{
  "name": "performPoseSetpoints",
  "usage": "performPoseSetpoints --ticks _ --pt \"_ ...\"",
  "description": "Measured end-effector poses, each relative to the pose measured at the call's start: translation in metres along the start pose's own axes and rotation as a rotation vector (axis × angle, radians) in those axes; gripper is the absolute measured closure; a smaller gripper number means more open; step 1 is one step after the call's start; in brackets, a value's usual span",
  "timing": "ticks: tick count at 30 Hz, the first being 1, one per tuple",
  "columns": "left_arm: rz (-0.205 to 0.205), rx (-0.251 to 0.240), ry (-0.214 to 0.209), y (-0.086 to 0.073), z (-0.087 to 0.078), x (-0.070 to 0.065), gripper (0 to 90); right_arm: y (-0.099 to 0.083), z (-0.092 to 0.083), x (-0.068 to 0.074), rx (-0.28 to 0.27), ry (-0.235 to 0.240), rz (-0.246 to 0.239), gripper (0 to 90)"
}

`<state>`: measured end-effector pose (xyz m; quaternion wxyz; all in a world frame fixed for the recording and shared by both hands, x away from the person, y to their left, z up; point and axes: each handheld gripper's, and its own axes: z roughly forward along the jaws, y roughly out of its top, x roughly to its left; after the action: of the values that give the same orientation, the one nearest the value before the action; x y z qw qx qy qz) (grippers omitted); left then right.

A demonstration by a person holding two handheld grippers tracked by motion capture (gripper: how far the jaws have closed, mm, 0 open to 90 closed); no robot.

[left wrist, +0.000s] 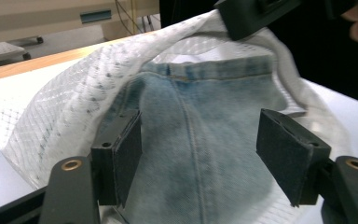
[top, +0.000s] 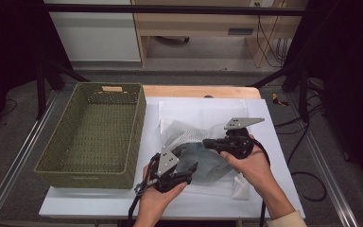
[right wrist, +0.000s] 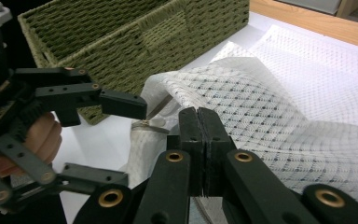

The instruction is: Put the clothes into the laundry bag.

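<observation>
A white mesh laundry bag point(top: 189, 124) lies on the table with pale blue jeans point(top: 205, 160) inside it. My right gripper point(top: 207, 142) is shut on the bag's upper edge and holds the opening up. In the right gripper view its jaws point(right wrist: 198, 112) are pressed together against the mesh point(right wrist: 270, 116). My left gripper point(top: 193, 169) is open at the bag's mouth. In the left gripper view its pads point(left wrist: 128, 140) stand on either side of the jeans point(left wrist: 200, 93) without pressing them, under the raised mesh point(left wrist: 74, 107).
A green woven basket point(top: 139, 123) stands empty to the left of the bag; its corner point(right wrist: 121, 32) is close behind the left gripper point(right wrist: 130, 142). A white sheet point(top: 274, 189) covers the table. Wooden table edge at the back.
</observation>
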<state>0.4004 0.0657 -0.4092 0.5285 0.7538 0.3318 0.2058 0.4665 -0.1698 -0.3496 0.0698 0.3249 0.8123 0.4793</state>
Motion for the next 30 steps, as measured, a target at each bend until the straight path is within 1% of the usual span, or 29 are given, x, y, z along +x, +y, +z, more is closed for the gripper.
performPoseSetpoints --ticks 1,2,3,5,6,8,9,10,11,12,13,15,16,17,18,19,20,22,23,24,26,27,28,29,30 --pt "0.014 -0.012 -0.007 -0.001 -0.008 -0.004 30.9 -0.001 -0.001 0.003 -0.002 0.006 -0.007 89.9" --pt "0.024 -0.013 -0.007 -0.003 -0.011 -0.005 31.0 -0.001 -0.001 0.005 -0.001 0.006 -0.002 89.8" --pt "0.032 -0.01 -0.009 -0.004 -0.014 -0.006 31.0 -0.001 -0.001 0.006 -0.004 0.011 -0.007 89.9" --pt "0.037 -0.01 -0.012 -0.006 -0.017 -0.007 31.0 -0.001 -0.001 0.007 -0.003 0.013 -0.011 89.9" --pt "0.044 -0.006 -0.013 -0.008 -0.02 -0.007 31.1 -0.001 -0.001 0.01 -0.006 0.018 -0.004 89.8" --pt "0.043 -0.005 -0.011 -0.011 -0.026 -0.006 31.3 -0.002 0.0 0.01 -0.012 0.022 -0.006 89.8" --pt "0.04 -0.005 -0.018 -0.012 -0.028 -0.005 31.8 -0.002 0.0 0.012 -0.014 0.028 -0.004 89.8" --pt "0.045 0.001 -0.024 -0.014 -0.03 -0.005 34.5 -0.002 0.001 0.012 -0.015 0.034 -0.005 89.9" --pt "0.052 0.008 -0.01 -0.017 -0.033 -0.004 37.4 -0.002 0.003 0.015 -0.015 0.038 -0.011 89.8" --pt "0.052 0.008 -0.01 -0.017 -0.033 -0.004 37.8 -0.002 0.003 0.015 -0.015 0.038 -0.011 89.8" --pt "0.043 0.018 -0.002 -0.021 -0.034 -0.002 38.1 -0.002 0.005 0.018 -0.014 0.041 -0.025 89.8" --pt "0.044 0.026 0.005 -0.023 -0.035 -0.001 38.2 -0.001 0.006 0.019 -0.012 0.04 -0.027 89.8" --pt "0.044 0.033 0.009 -0.025 -0.036 -0.001 39.4 -0.001 0.008 0.021 -0.017 0.038 -0.028 89.8" --pt "0.04 0.043 0.027 -0.028 -0.039 0.001 41.0 -0.002 0.008 0.021 -0.021 0.039 -0.028 89.8" --pt "0.04 0.043 0.027 -0.028 -0.039 0.001 43.9 -0.002 0.008 0.021 -0.021 0.039 -0.028 89.8" --pt "0.035 0.044 0.037 -0.03 -0.04 0.003 43.9 -0.002 0.008 0.022 -0.022 0.048 -0.028 89.9" --pt "0.029 0.042 0.04 -0.031 -0.042 0.005 46.8 -0.003 0.011 0.025 -0.017 0.048 -0.037 89.9" --pt "0.014 0.045 0.051 -0.033 -0.042 0.008 46.8 -0.003 0.012 0.025 -0.019 0.052 -0.038 89.9" --pt "-0.005 0.046 0.04 -0.034 -0.042 0.011 49.6 -0.005 0.015 0.026 -0.022 0.054 -0.043 89.8" --pt "-0.014 0.05 0.035 -0.035 -0.041 0.011 51.1 -0.006 0.015 0.026 -0.023 0.055 -0.04 89.9" --pt "-0.021 0.054 0.027 -0.035 -0.04 0.011 54.2 -0.009 0.015 0.026 -0.015 0.049 -0.045 89.9" --pt "-0.018 0.07 0.013 -0.037 -0.037 0.009 56.6 -0.012 0.014 0.026 -0.013 0.046 -0.05 89.9" --pt "-0.018 0.07 0.013 -0.037 -0.037 0.009 59.5 -0.012 0.014 0.026 -0.013 0.046 -0.05 89.9" --pt "-0.012 0.081 0.0 -0.037 -0.036 0.007 59.5 -0.014 0.013 0.026 -0.011 0.043 -0.053 89.9" --pt "-0.004 0.115 -0.018 -0.039 -0.031 0.001 65.3 -0.019 0.011 0.025 -0.007 0.035 -0.052 89.8"
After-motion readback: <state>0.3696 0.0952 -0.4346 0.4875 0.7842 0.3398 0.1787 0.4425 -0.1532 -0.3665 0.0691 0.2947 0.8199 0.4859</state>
